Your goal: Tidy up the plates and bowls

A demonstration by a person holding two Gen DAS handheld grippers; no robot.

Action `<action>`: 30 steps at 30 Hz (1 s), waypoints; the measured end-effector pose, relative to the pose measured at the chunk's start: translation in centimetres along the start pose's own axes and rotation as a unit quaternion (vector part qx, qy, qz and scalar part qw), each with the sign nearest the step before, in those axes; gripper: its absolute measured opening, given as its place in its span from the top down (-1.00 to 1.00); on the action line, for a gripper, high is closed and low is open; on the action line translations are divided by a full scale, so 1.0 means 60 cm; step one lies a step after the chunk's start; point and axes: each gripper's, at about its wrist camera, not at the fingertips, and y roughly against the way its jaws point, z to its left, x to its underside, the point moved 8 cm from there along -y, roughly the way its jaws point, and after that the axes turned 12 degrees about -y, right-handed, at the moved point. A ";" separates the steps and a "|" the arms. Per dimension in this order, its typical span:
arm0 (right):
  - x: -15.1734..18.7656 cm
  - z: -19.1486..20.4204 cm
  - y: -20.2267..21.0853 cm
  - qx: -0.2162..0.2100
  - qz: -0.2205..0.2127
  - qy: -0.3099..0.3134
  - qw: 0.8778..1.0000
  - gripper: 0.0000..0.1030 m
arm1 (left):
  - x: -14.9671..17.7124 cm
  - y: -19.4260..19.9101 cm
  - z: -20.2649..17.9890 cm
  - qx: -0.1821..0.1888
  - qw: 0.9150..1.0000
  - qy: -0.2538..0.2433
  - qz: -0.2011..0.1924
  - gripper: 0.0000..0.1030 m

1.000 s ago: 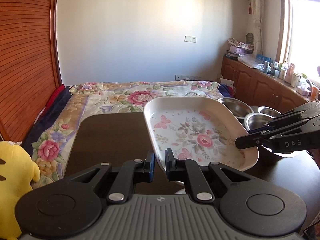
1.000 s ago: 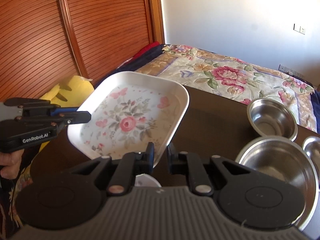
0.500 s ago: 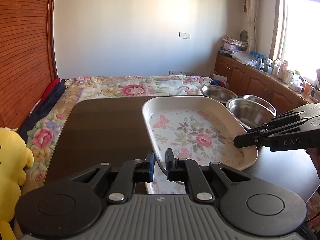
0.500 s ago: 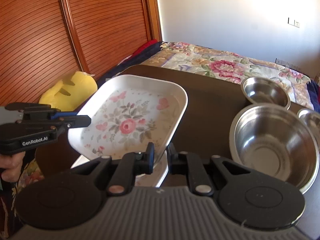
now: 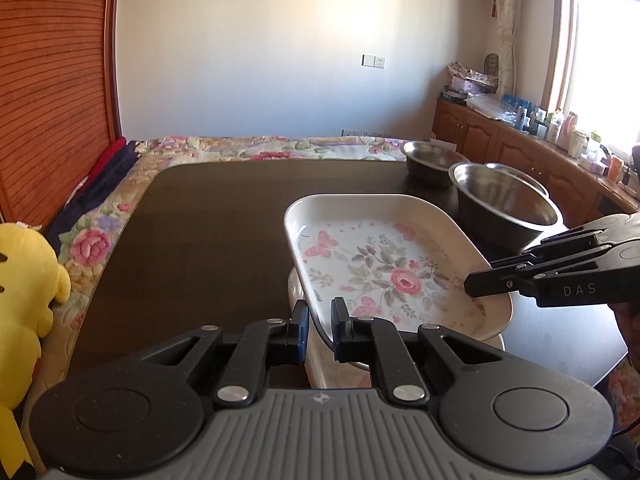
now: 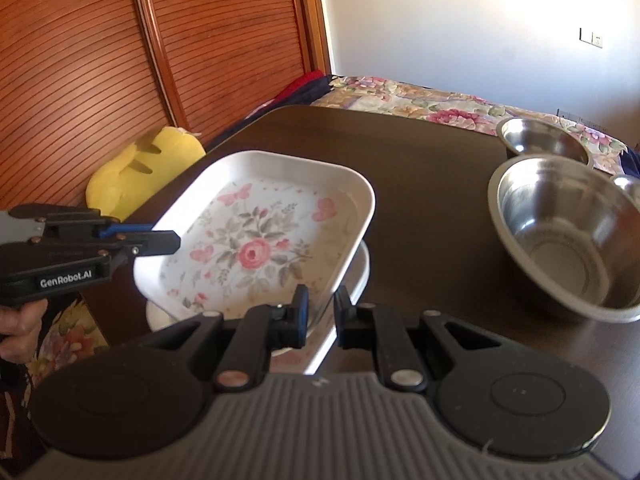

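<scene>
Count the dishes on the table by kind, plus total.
Floral rectangular plates: 2, the held plate and a second plate underneath it.
Steel bowls: 3, the large bowl, the far bowl and a third bowl only partly in view behind the large one.
Total: 5

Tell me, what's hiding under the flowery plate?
Another white dish sits right below the flowery plate, on the dark table. Only its edge peeks out; the plate covers the rest, so its pattern can't be seen.
</scene>
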 end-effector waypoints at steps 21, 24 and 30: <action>0.016 -0.014 0.013 -0.017 -0.046 -0.048 0.998 0.70 | 0.030 -0.004 -0.009 0.001 1.000 0.001 0.000 0.74; 0.020 -0.019 0.014 -0.026 -0.064 -0.063 0.996 0.70 | 0.033 -0.003 -0.007 -0.001 1.000 0.006 -0.006 0.73; 0.023 -0.027 0.017 -0.044 -0.088 -0.091 0.991 0.70 | 0.045 -0.001 -0.004 0.002 1.000 0.024 -0.009 0.73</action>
